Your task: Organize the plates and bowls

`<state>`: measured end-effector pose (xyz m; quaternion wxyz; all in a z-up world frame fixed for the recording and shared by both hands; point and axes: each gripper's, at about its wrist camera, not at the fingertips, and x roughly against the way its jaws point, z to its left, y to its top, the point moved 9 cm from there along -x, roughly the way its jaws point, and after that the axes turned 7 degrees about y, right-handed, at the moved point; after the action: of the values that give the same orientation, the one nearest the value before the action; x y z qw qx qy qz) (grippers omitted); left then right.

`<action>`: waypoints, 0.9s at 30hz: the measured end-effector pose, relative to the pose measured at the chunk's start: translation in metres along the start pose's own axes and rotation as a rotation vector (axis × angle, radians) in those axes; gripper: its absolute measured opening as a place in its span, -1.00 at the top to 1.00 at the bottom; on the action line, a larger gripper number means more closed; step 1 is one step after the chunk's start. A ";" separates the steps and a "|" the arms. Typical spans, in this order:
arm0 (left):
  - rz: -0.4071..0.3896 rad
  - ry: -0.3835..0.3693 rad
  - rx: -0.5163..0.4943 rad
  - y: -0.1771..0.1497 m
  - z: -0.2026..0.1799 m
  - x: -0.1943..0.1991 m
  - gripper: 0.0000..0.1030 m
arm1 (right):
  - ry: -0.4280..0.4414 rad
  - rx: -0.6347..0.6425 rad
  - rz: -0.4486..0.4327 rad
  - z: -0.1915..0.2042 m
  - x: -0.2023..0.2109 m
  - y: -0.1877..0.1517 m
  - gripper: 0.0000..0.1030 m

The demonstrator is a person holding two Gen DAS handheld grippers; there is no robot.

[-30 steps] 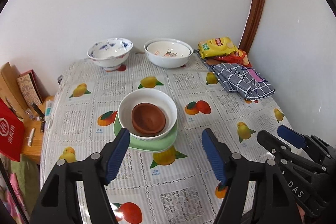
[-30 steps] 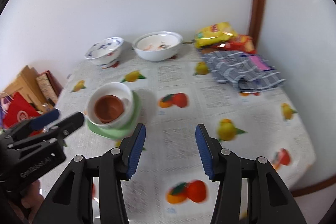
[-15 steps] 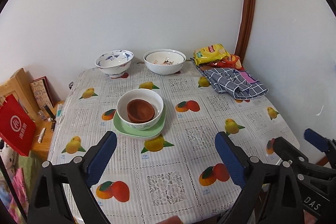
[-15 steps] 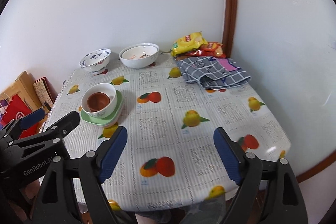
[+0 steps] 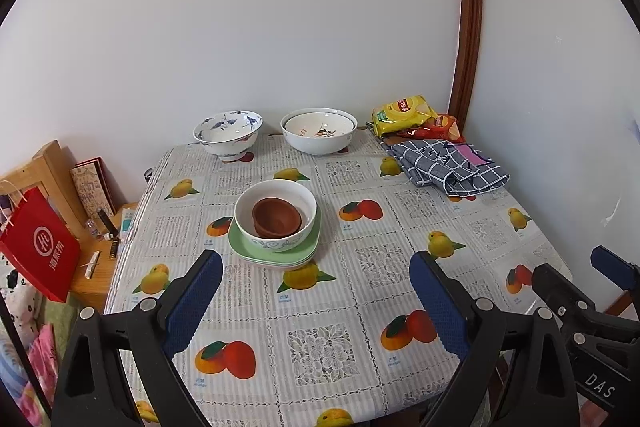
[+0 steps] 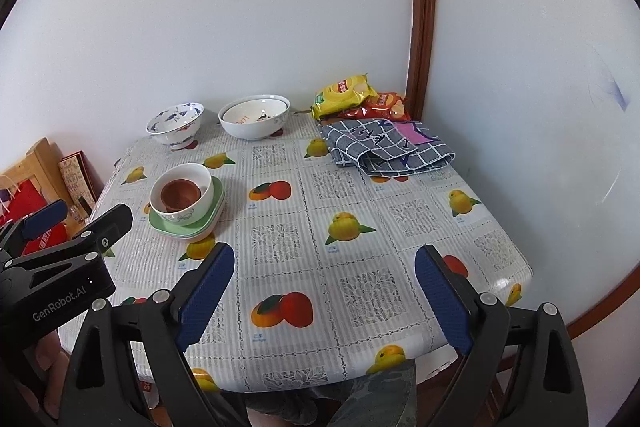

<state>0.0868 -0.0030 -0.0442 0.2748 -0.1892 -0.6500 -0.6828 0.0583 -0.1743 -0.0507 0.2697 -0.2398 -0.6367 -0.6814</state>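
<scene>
Both claws are pulling back and up from the stack, which is now sitting farther away than a second ago, and their jaws have been widening. The left claw [image 5: 316, 291] is spread wide, holding nothing; the right claw [image 6: 324, 291] is likewise spread and bare. The brown bowl [image 5: 277, 217] is nesting in the white bowl [image 5: 276, 213], which is sitting on the green plates [image 5: 276, 253] mid-bench [image 5: 320, 339]. This stacking step is looking finished. Two bowls [image 5: 228, 133] [image 5: 319, 129] are waiting by the far wall; fetching one next is calling for a long reach past the stack.
</scene>
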 end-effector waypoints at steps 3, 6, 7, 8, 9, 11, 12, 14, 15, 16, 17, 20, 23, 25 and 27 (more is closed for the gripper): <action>0.011 -0.005 0.016 -0.002 0.002 0.000 -0.84 | -0.001 0.001 -0.001 0.000 0.001 0.000 -0.77; 0.009 0.004 0.012 -0.002 0.003 0.001 -0.84 | 0.002 0.006 -0.006 0.003 0.002 0.000 -0.77; 0.007 0.014 0.009 -0.002 0.003 0.002 -0.84 | 0.004 0.008 -0.007 0.003 0.003 0.000 -0.77; 0.005 0.021 0.005 -0.002 0.003 0.002 -0.84 | 0.006 0.009 -0.009 0.004 0.003 0.000 -0.77; 0.006 0.022 0.002 -0.002 0.003 0.003 -0.84 | 0.008 0.012 -0.010 0.005 0.004 0.000 -0.77; 0.008 0.018 0.004 -0.003 0.002 0.004 -0.84 | 0.012 0.017 -0.010 0.008 0.004 0.000 -0.77; 0.008 0.017 0.005 -0.002 0.002 0.004 -0.84 | 0.014 0.018 -0.011 0.009 0.004 0.000 -0.77; 0.008 0.018 0.006 -0.003 0.002 0.004 -0.84 | 0.017 0.021 -0.013 0.010 0.005 0.000 -0.77; 0.010 0.018 0.005 -0.003 0.002 0.004 -0.84 | 0.017 0.023 -0.014 0.011 0.005 0.000 -0.77; 0.013 0.016 0.004 -0.003 0.002 0.003 -0.85 | 0.018 0.023 -0.015 0.012 0.005 0.000 -0.77; 0.015 0.015 0.004 -0.003 0.002 0.003 -0.85 | 0.019 0.023 -0.016 0.012 0.005 0.000 -0.77; 0.019 0.010 0.006 -0.004 0.002 0.002 -0.85 | 0.022 0.024 -0.017 0.013 0.006 0.000 -0.77; 0.020 0.007 0.003 -0.004 0.002 0.002 -0.85 | 0.021 0.024 -0.019 0.013 0.005 0.001 -0.77; 0.022 0.006 0.003 -0.005 0.001 0.002 -0.85 | 0.024 0.020 -0.018 0.012 0.006 0.000 -0.77; 0.021 0.003 0.003 -0.005 0.001 0.003 -0.85 | 0.024 0.017 -0.021 0.011 0.006 0.000 -0.77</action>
<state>0.0814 -0.0021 -0.0463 0.2833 -0.1944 -0.6486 -0.6791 0.0532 -0.1633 -0.0459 0.2723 -0.2224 -0.6418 -0.6815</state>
